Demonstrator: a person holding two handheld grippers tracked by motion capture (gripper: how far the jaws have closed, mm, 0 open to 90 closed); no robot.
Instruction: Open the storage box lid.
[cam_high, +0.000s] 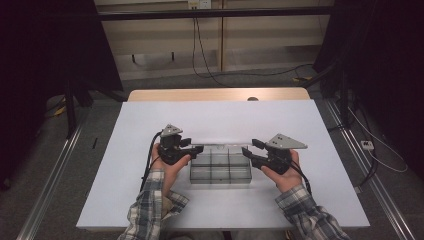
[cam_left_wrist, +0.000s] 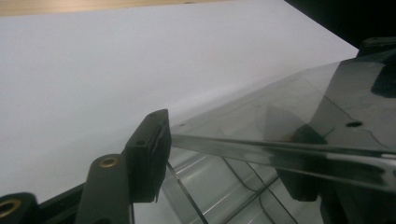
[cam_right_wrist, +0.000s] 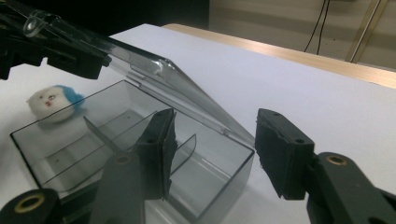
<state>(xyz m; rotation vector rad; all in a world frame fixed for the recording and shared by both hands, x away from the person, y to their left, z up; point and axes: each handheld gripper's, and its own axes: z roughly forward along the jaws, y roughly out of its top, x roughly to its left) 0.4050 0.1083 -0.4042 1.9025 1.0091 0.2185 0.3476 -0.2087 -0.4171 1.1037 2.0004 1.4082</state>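
Observation:
A clear plastic box (cam_high: 220, 167) with dividers sits mid-table, its hinged lid (cam_high: 220, 143) lifted. My left gripper (cam_high: 197, 148) is shut on the lid's front edge (cam_left_wrist: 280, 156); its near pad (cam_left_wrist: 152, 151) presses on it, and the far jaw shows dimly through the plastic. In the right gripper view the lid (cam_right_wrist: 140, 65) slopes up from the box (cam_right_wrist: 70, 140) toward the left gripper (cam_right_wrist: 51, 46). My right gripper (cam_high: 248, 147) stands open at the box's right end, holding nothing; its jaws (cam_right_wrist: 215, 149) straddle the near corner.
A small white plush toy with blue hair (cam_right_wrist: 56, 105) lies on the table beyond the box's far end. The white tabletop (cam_high: 150, 190) has bare room all around. Cables run across the floor behind the table (cam_high: 225, 75).

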